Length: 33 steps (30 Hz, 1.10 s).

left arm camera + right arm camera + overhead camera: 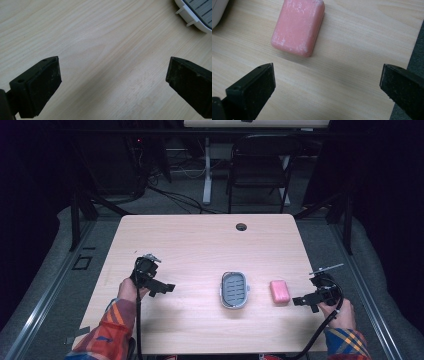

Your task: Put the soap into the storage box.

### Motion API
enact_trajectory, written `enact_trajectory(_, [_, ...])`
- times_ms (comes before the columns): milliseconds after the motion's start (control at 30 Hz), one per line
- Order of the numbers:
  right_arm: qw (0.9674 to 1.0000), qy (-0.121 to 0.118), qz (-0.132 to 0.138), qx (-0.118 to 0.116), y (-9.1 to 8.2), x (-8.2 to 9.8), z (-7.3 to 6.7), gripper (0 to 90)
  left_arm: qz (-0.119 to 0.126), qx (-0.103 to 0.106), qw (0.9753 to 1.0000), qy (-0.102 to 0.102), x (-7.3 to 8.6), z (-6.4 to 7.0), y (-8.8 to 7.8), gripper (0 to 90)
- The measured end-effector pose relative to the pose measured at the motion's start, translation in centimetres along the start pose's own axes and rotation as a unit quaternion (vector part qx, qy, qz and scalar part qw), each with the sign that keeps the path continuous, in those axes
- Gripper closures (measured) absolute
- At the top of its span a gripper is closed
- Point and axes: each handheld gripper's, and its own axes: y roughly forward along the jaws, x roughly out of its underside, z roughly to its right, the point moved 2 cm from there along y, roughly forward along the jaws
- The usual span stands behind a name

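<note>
Spanning pale wood, table (200, 240); beyond, seemingly dark room.

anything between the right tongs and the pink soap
Nothing: bare wood of the table lies between the open right tongs and the soap, seen in the right gripper view.

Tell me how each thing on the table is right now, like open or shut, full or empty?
Pink rectangular soap bar: lying flat on the table, beside the dish, untouched.
Grey-and-white oval plastic soap dish: empty, resting flat.
Left tongs: open, holding nothing.
Right tongs: open, holding nothing, pointed at the soap.
Light wooden table: bare around them.
</note>
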Motion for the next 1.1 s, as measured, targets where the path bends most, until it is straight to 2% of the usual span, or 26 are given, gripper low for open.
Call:
enact_trajectory(233, [1.0000,-0.007,-0.005,0.004,0.0,-0.2,-0.6,0.0,0.000,0.000,1.0000,0.001,0.0,0.0,0.0,0.0])
enact_trajectory(300, [0.9999,-0.010,-0.007,0.011,0.0,-0.3,-0.7,0.0,-0.002,0.001,1.0000,0.001,0.0,0.0,0.0,0.0])
enact_trajectory(500, [0.9999,-0.011,-0.010,0.005,0.0,-0.5,-1.0,0.0,-0.005,0.004,1.0000,0.004,0.0,0.1,0.1,0.0])
enact_trajectory(633, [0.9997,-0.014,-0.014,0.016,0.1,-0.9,-1.3,0.0,-0.006,0.003,1.0000,0.006,-0.1,0.2,0.1,0.0])
enact_trajectory(733, [0.9998,-0.009,-0.009,0.018,0.2,-1.3,-1.8,0.0,-0.006,0.002,1.0000,0.007,-0.1,0.2,0.1,0.0])
enact_trajectory(933, [0.9996,-0.020,-0.007,0.018,0.1,-2.0,-2.9,0.0,-0.008,0.002,0.9999,0.007,-0.1,0.3,0.3,0.0])
enact_trajectory(1100, [0.9997,-0.019,-0.007,0.013,0.4,-2.6,-3.7,0.0,-0.009,0.002,0.9999,0.008,-0.1,0.3,0.3,0.0])
